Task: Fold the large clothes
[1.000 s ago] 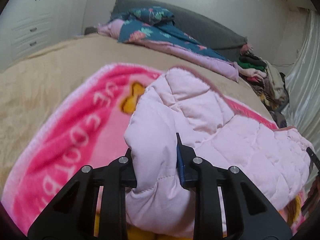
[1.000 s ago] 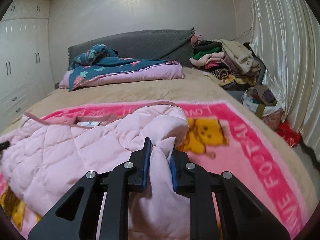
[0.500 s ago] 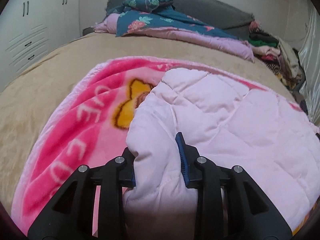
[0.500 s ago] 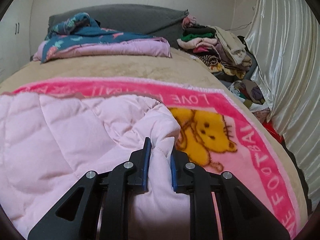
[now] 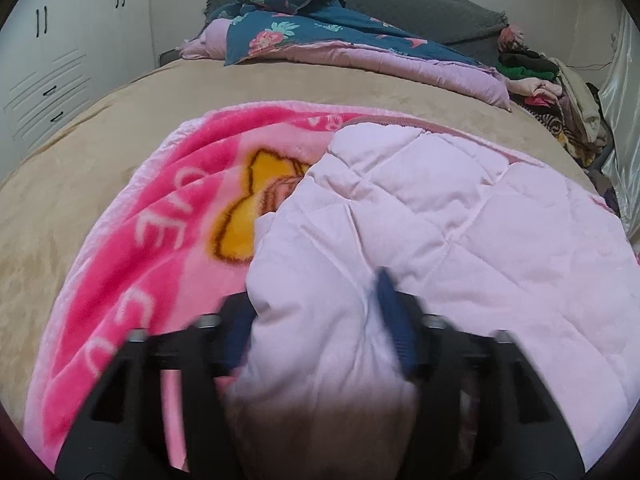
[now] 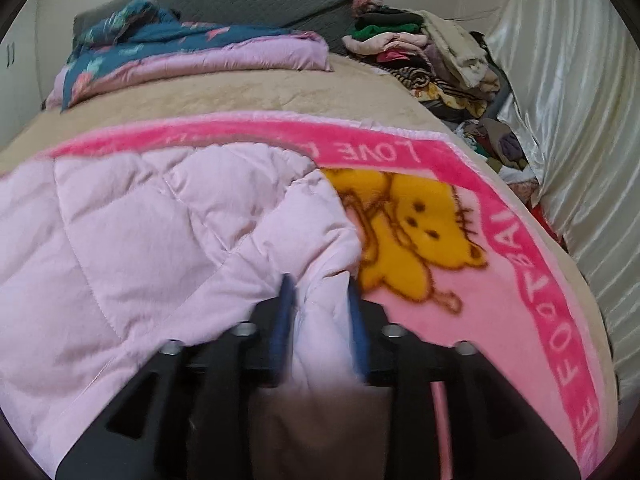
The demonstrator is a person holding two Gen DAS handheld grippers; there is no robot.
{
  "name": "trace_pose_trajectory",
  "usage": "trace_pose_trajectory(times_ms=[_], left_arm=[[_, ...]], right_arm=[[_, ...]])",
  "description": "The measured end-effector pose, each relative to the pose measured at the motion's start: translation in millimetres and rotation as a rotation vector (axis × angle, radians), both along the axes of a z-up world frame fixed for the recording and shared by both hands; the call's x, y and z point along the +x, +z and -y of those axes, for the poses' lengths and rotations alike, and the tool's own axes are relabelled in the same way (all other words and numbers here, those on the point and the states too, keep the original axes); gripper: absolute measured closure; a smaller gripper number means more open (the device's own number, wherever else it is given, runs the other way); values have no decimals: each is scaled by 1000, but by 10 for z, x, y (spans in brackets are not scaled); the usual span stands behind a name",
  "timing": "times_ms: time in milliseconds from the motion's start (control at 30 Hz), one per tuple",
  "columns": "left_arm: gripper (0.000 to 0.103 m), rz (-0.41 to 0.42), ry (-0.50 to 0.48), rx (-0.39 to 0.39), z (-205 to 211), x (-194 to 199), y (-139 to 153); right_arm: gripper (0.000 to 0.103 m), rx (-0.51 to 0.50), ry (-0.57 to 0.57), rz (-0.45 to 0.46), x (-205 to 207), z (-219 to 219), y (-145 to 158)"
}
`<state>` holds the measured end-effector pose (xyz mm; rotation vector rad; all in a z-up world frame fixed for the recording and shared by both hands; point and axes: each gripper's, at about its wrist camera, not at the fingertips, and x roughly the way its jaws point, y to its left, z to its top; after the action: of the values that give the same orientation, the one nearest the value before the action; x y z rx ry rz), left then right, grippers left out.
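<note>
Pale pink quilted jacket (image 5: 420, 216): near edge blurred, cut off at frame bottom. Left gripper (image 5: 316, 320) and right gripper (image 6: 320, 308): jaws just opening, fabric loose between. Pink blanket (image 6: 500, 300) beneath; clothes pile (image 6: 432, 52) upper right.

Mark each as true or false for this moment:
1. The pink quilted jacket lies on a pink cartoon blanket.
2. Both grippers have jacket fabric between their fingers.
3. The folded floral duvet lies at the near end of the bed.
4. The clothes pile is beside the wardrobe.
1. True. The pink quilted jacket lies on the pink cartoon blanket.
2. True. Fabric sits between the fingers of the left gripper and the right gripper; both have just been opening.
3. False. The floral duvet lies at the far end, by the grey headboard.
4. False. The clothes pile is on the curtain side, opposite the wardrobe.
</note>
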<state>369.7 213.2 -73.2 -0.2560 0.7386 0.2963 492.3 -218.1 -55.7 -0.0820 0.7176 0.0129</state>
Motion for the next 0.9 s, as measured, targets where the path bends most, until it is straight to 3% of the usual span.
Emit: trace_pose_trajectory(times_ms=[33, 100, 167, 300, 533, 733, 900], left_arm=[[30, 14, -8, -12, 7, -62, 40], [27, 42, -30, -22, 27, -200, 102], [19, 58, -26, -8, 66, -300, 157], [14, 93, -43, -48, 125, -516, 287], [13, 116, -43, -37, 245, -786, 469], [13, 139, -31, -103, 275, -1032, 542], [13, 131, -19, -162, 337, -1175, 438]], right_arm=[[20, 35, 0, 23, -100, 54, 38], [10, 104, 19, 71, -341, 167, 125], [9, 118, 29, 89, -536, 217, 166], [5, 172, 50, 128, -951, 335, 251], [4, 179, 84, 163, -1485, 381, 338], [4, 172, 114, 172, -1845, 354, 383], [4, 212, 102, 150, -1998, 386, 347]])
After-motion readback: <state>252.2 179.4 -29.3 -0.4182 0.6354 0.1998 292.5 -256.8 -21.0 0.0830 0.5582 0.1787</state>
